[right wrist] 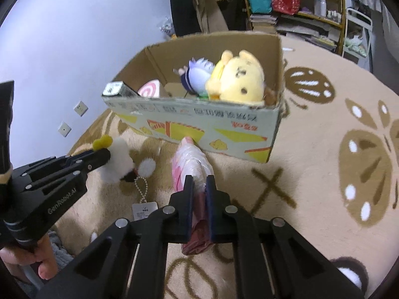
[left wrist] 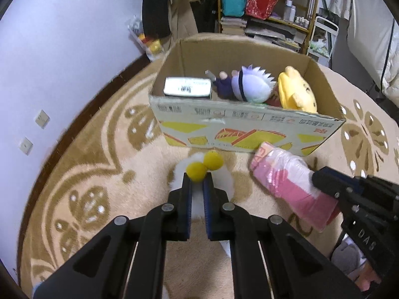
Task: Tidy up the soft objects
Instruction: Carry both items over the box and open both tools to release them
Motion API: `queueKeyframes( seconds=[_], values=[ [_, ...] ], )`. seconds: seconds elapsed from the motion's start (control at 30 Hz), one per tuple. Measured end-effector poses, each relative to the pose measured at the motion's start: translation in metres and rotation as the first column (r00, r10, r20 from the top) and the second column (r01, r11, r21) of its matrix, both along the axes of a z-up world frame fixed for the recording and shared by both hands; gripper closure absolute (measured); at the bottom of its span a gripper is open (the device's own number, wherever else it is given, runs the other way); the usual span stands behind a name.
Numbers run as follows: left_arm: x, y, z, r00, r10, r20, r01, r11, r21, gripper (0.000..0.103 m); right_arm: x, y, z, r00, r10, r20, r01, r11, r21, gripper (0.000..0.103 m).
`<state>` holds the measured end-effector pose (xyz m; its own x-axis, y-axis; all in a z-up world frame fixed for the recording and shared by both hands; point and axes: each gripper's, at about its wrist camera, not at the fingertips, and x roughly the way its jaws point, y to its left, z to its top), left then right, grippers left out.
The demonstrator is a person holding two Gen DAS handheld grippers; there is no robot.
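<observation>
An open cardboard box (left wrist: 249, 127) (right wrist: 199, 122) stands on the carpet ahead, holding a yellow plush (left wrist: 296, 92) (right wrist: 239, 79) and a white-haired doll (left wrist: 251, 84) (right wrist: 199, 74). My left gripper (left wrist: 197, 182) (right wrist: 106, 155) is shut on a white fluffy plush with yellow pompoms (left wrist: 204, 165) (right wrist: 119, 160), lifted just above the carpet. My right gripper (right wrist: 199, 183) (left wrist: 315, 177) is shut on a pink soft toy wrapped in clear plastic (right wrist: 192, 164) (left wrist: 284, 174), which points toward the box front.
The beige patterned carpet (right wrist: 324, 174) spreads all round. A small silver box (left wrist: 187, 87) and a pink-striped item (right wrist: 149, 91) lie in the carton's left end. A bead chain with a tag (right wrist: 142, 194) hangs from the white plush. Shelves (left wrist: 269, 5) stand behind, the wall (left wrist: 62, 49) at left.
</observation>
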<state>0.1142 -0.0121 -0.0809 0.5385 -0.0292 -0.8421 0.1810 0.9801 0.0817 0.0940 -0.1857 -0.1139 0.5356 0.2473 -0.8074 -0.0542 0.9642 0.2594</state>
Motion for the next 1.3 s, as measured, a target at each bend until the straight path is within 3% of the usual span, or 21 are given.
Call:
queueKeyframes(
  seconds=[0.23,0.53,0.93,1.03,1.3],
  values=[
    [-0.006,0.003,0.013,0.999,0.005,0.052,-0.005,1.0,0.011,0.096,-0.008,-0.009,0.015,0.999,-0.027,0.033,0.027,1.0,0.006,0.094],
    [-0.005,0.004,0.013,0.998,0.015,0.054,-0.015,1.0,0.002,0.096,-0.009,-0.003,0.012,0.999,-0.018,0.028,0.018,1.0,0.003,0.095],
    [-0.011,0.001,0.046,0.988,-0.012,0.155,0.005,0.999,0.043,0.097,-0.03,-0.007,0.065,0.991,-0.01,0.135,0.008,1.0,0.015,0.097],
    [-0.014,0.0,0.06,0.979,-0.024,0.201,0.009,0.997,0.074,0.097,-0.033,-0.008,0.08,0.987,-0.011,0.163,0.008,1.0,0.017,0.097],
    [-0.014,-0.008,0.103,0.952,-0.051,0.301,0.03,0.997,0.073,0.097,-0.035,-0.012,0.119,0.964,-0.018,0.267,0.008,0.999,0.039,0.097]
  ],
)
